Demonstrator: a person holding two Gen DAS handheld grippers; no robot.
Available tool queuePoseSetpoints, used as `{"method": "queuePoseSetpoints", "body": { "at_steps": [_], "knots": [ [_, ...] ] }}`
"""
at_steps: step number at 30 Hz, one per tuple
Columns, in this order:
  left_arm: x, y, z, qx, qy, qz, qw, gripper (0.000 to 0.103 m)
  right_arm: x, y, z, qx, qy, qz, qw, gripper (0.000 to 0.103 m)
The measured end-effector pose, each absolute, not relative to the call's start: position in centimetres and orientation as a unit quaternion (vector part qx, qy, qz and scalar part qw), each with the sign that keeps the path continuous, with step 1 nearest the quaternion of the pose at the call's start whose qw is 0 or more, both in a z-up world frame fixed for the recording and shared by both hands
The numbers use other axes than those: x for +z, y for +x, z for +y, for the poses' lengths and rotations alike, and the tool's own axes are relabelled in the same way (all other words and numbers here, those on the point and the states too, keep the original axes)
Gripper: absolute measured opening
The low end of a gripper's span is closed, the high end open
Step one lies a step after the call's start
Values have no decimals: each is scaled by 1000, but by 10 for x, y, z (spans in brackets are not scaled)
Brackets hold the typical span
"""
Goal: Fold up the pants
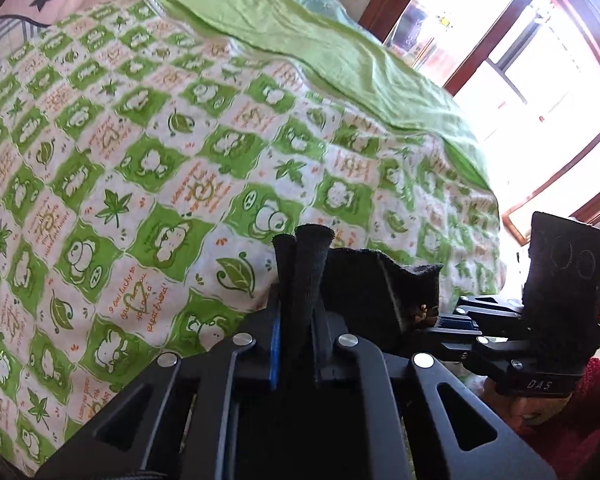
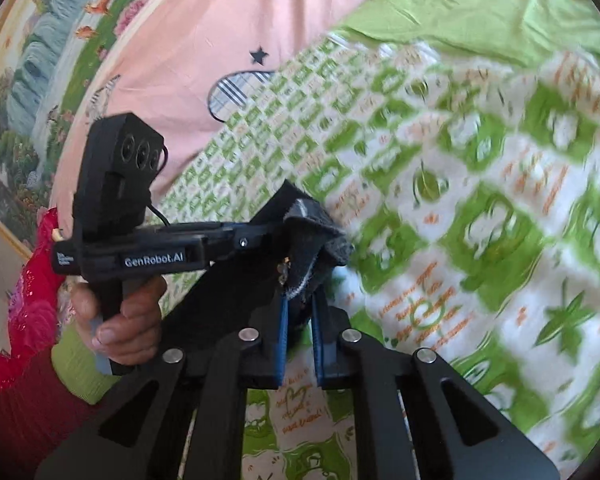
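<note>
The pants are black cloth, bunched low on the bed between both tools. In the left wrist view my left gripper is shut on a ribbed black fold that sticks up between its fingers. Just to its right, my right gripper comes in sideways and pinches the same cloth. In the right wrist view my right gripper is shut on a dark, grey-edged fold of the pants, its blue pads pressed to it. My left gripper reaches in from the left onto that fold, held by a hand.
A quilt with green frog and leaf squares covers the bed. A plain green blanket lies along its far side and a pink star-print sheet beyond. A bright window is at the right. A red sleeve with a green cuff is near.
</note>
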State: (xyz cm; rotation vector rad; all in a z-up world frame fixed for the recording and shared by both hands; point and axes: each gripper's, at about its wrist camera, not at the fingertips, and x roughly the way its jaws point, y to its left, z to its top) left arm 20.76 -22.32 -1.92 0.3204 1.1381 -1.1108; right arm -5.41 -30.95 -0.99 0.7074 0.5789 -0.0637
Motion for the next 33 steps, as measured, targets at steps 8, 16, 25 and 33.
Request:
{"method": "queuePoseSetpoints", "body": {
  "at_steps": [8, 16, 25, 33],
  "knots": [
    [16, 197, -191, -501, 106, 480, 712, 9, 15, -52, -290, 18, 322, 259, 911, 11],
    [53, 172, -137, -488, 81, 446, 746, 9, 44, -47, -255, 108, 301, 238, 917, 11],
    [73, 146, -59, -439, 31, 424, 792, 9, 56, -26, -207, 191, 270, 248, 910, 11],
    [52, 139, 8, -399, -15, 433, 808, 10, 39, 2, -158, 232, 249, 280, 898, 11]
  ]
}}
